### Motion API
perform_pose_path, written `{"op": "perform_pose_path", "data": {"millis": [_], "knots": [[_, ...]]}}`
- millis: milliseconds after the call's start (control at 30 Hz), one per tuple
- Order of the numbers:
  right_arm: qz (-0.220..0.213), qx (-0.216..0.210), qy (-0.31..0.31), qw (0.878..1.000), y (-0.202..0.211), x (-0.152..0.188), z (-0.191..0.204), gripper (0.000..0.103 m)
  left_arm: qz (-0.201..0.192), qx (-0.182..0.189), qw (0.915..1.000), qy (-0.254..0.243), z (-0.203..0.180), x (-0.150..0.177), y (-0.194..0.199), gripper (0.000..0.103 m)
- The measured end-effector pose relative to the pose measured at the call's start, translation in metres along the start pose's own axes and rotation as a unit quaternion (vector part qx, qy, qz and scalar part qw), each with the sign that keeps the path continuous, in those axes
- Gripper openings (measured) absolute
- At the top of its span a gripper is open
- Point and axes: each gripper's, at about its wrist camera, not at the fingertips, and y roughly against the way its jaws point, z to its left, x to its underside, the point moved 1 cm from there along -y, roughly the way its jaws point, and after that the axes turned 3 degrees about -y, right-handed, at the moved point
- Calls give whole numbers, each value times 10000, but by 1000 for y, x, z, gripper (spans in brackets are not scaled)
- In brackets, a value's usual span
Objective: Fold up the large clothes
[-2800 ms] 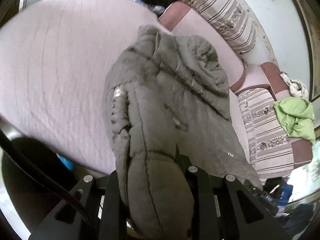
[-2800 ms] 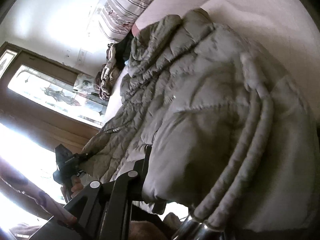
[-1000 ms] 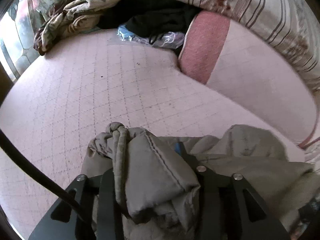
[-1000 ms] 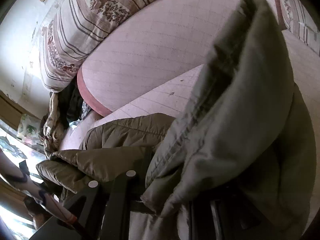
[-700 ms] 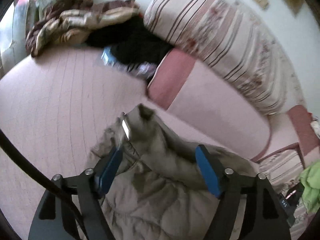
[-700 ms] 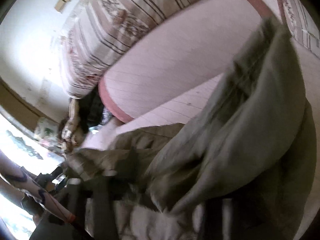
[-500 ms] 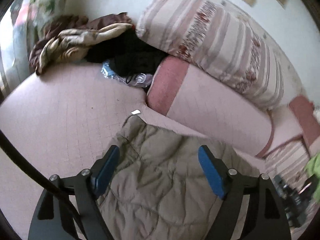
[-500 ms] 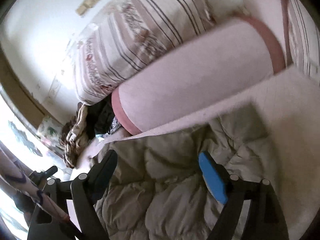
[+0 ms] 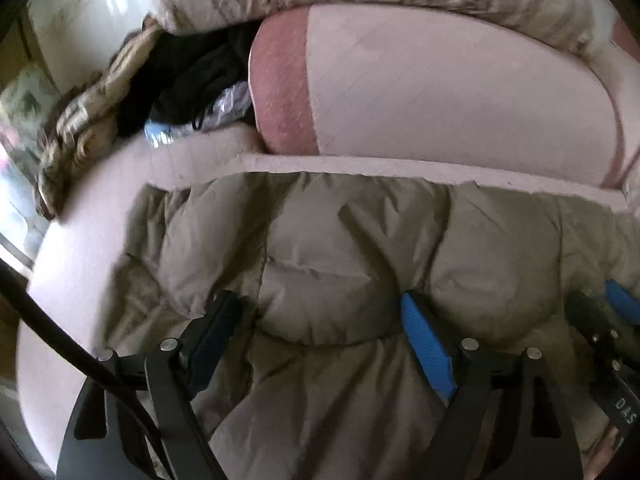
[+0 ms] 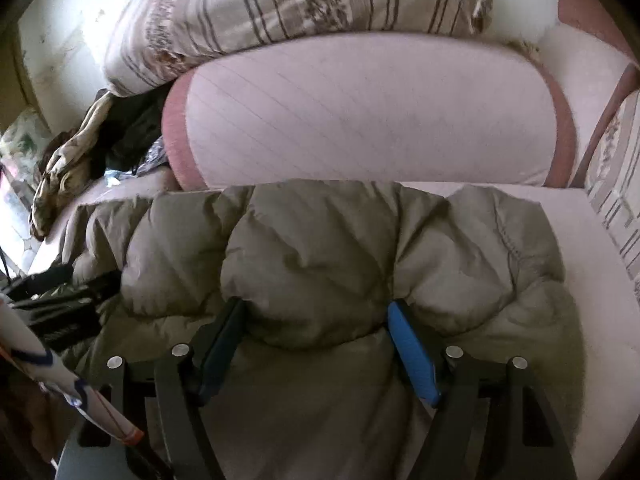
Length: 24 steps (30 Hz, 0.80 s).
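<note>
An olive quilted puffer jacket (image 9: 320, 240) lies folded across the pink sofa seat (image 9: 80, 240), its far edge against the bolster. My left gripper (image 9: 318, 304) is low over the near part of the jacket. Its jaws are opening wide, with a puffy panel bulging up between the blue-padded fingers (image 9: 424, 344). In the right wrist view the same jacket (image 10: 320, 248) fills the middle. My right gripper (image 10: 316, 306) stands wide over it, jaws closing a little around a bulge of fabric. The right gripper (image 9: 616, 308) also shows at the left view's right edge.
A long pink bolster (image 10: 360, 112) lies behind the jacket, with a striped cushion (image 10: 280, 8) on top. A heap of dark and patterned clothes (image 9: 120, 92) sits at the far left of the seat. A person's patterned sleeve (image 10: 40, 364) shows at the lower left.
Both grippers were shut on bunched parts of the jacket, carried them over the seat and let go. The jacket now lies flat and folded, and both grippers have dropped closer to it.
</note>
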Motion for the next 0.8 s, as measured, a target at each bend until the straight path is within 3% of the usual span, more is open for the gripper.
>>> {"op": "perform_pose_path", "data": {"millis": [200, 367, 500, 633, 800], "knots": [[98, -227, -282, 9993, -34, -9, -21, 81, 162, 317, 9981, 502, 18, -12, -33, 95], [194, -361, -464, 9981, -51, -15, -27, 83, 179, 269, 9983, 484, 14, -19, -41, 96], [312, -278, -458, 9981, -54, -21, -21, 83, 287, 460, 9973, 497, 20, -19, -31, 93], [-66, -234, -466, 9986, -8, -26, -20, 82, -3, 774, 9955, 556, 47, -12, 13, 91], [-441, -169, -74, 9989, 57, 10, -29, 82, -294, 80, 9992, 239, 95, 26, 49, 91]]}}
